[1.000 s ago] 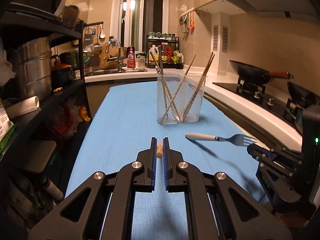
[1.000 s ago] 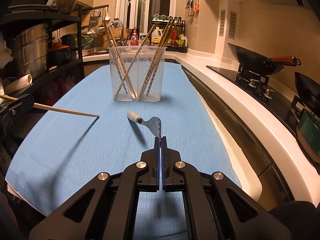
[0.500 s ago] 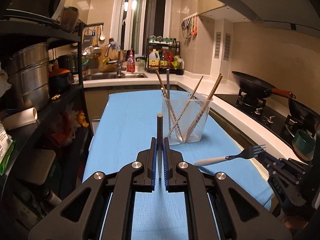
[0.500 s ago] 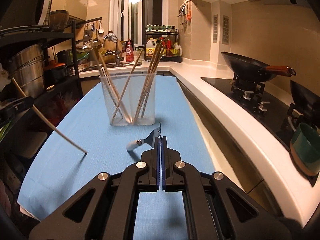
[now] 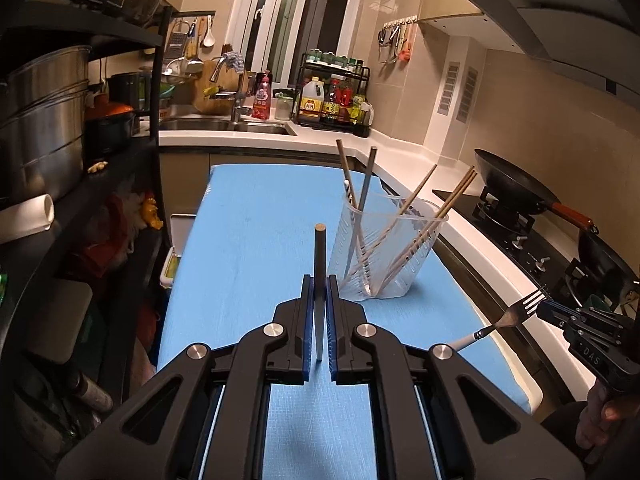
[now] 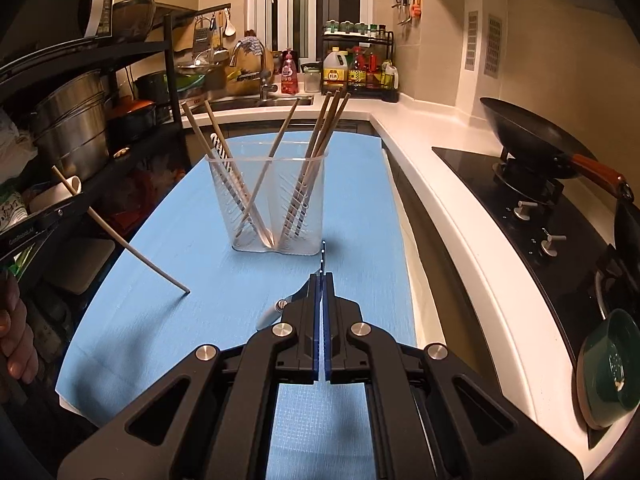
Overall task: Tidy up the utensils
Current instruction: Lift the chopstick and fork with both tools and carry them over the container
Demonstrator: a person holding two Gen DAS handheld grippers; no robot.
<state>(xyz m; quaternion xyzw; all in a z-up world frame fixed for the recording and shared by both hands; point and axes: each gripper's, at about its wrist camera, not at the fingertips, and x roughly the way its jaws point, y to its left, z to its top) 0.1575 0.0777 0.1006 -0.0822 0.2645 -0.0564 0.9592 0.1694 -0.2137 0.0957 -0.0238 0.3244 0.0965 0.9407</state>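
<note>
Left tool (image 5: pixel 319 300) clamps an upright chopstick (image 5: pixel 319 264) at frame centre, right tool (image 6: pixel 322 280) clamps a fork (image 6: pixel 276 312) edge-on, both short of the clear holder (image 6: pixel 276 200) above; either thin utensil may pivot and miss its compartment.

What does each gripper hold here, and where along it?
Left gripper clamps a chopstick around mid-length; right gripper pinches a fork at its head.

Left claw (image 5: pixel 319 280) clamped shut; right claw (image 6: pixel 322 276) likewise (both angled downward).
</note>
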